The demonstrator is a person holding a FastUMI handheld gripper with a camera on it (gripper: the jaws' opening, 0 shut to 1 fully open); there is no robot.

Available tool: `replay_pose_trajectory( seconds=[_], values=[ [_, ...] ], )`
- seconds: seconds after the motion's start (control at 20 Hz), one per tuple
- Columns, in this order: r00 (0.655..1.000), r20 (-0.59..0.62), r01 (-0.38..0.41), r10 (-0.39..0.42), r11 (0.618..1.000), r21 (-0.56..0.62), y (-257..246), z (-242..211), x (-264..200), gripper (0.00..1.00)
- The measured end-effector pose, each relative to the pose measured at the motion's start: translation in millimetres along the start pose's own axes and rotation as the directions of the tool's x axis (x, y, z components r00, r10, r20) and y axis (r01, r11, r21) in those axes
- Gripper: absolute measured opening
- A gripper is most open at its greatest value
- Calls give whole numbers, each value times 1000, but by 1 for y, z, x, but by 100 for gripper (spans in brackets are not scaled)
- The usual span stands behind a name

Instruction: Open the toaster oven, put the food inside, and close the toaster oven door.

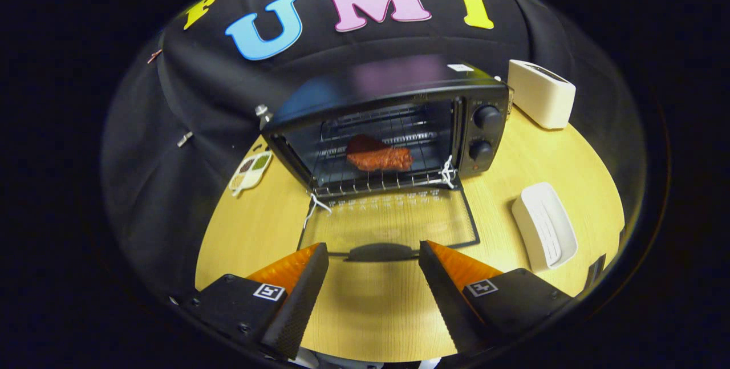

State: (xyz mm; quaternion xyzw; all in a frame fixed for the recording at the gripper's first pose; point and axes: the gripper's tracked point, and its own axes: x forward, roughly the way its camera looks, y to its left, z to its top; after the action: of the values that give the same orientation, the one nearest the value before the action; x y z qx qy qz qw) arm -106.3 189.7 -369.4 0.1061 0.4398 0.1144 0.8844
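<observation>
Food point(379, 156) is on the rack mid-frame, so close up: gripper point(373, 256) is spread wide and empty; scoop under the door handle point(381, 252) and lift evenly.

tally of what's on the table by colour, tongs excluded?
Black: 1, toaster oven, door open flat
Red-brown: 1, food on the oven rack
White: 3, toaster, ridged dish, divided tray
Total: 5
Tongs open, holding nothing, just short of the door handle.
</observation>
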Motion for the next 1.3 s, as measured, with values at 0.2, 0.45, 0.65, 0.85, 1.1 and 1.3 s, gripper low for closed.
replay_pose_trajectory(
  seconds=[0.2, 0.45, 0.65, 0.85, 1.1, 1.3],
  values=[
    [992, -121, 23, -31, 997, -67, 1, -45, 22, 99],
    [974, -204, 77, -98, 991, -111, -8, -64, 48, 99],
    [958, -245, 127, -145, 988, -89, -11, -68, 71, 99],
    [947, -257, 182, -194, 981, -69, -17, -59, 77, 99],
    [970, -155, 179, -188, 981, -74, -11, -44, 57, 99],
    [981, -120, 147, -152, 988, -51, -6, -30, 46, 99]
  ],
)
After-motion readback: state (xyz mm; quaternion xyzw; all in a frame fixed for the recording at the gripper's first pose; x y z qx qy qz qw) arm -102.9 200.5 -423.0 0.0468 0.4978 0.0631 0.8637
